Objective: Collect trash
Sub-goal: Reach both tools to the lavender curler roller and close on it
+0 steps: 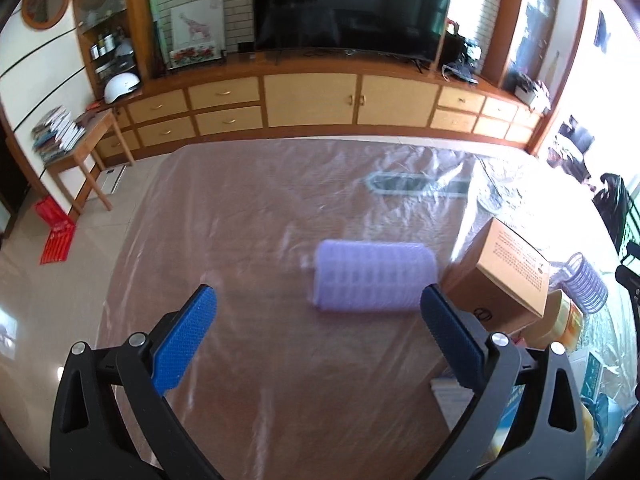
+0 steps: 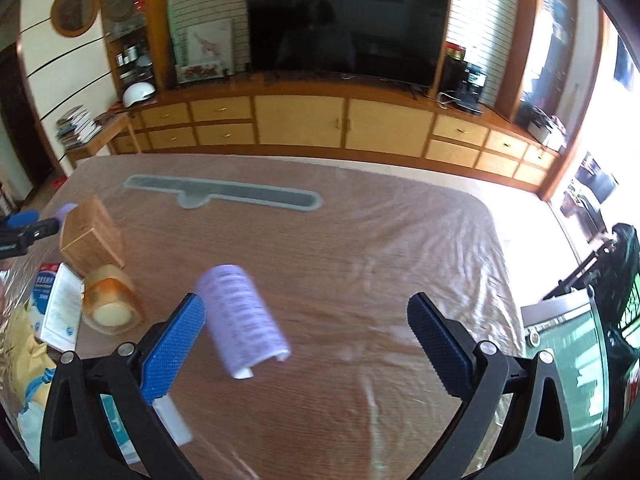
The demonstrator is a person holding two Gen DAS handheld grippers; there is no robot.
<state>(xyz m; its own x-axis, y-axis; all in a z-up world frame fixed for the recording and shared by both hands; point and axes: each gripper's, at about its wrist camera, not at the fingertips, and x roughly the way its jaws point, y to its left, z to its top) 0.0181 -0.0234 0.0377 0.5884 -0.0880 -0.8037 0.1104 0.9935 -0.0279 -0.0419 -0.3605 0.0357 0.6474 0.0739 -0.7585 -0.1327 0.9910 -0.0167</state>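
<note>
A purple plastic roll (image 1: 374, 280) lies on its side on the plastic-covered wooden table (image 1: 280, 360), just ahead of my left gripper (image 1: 318, 304), which is open and empty. A second purple roll (image 2: 244, 316) lies in the right wrist view, between the spread fingers of my right gripper (image 2: 306, 312), nearer the left finger; the gripper is open and empty. A brown cardboard box (image 1: 504, 272) and a tape roll (image 2: 110, 304) lie by the rolls. The left gripper's tip shows at the far left of the right wrist view (image 2: 24, 220).
A wooden TV cabinet (image 1: 312, 100) with a television (image 1: 352, 4) runs behind the table. Papers and packets (image 2: 56, 308) lie at the table's near left. A grey inset strip (image 2: 224, 196) crosses the table's far part. A glass tank (image 2: 568, 352) stands to the right.
</note>
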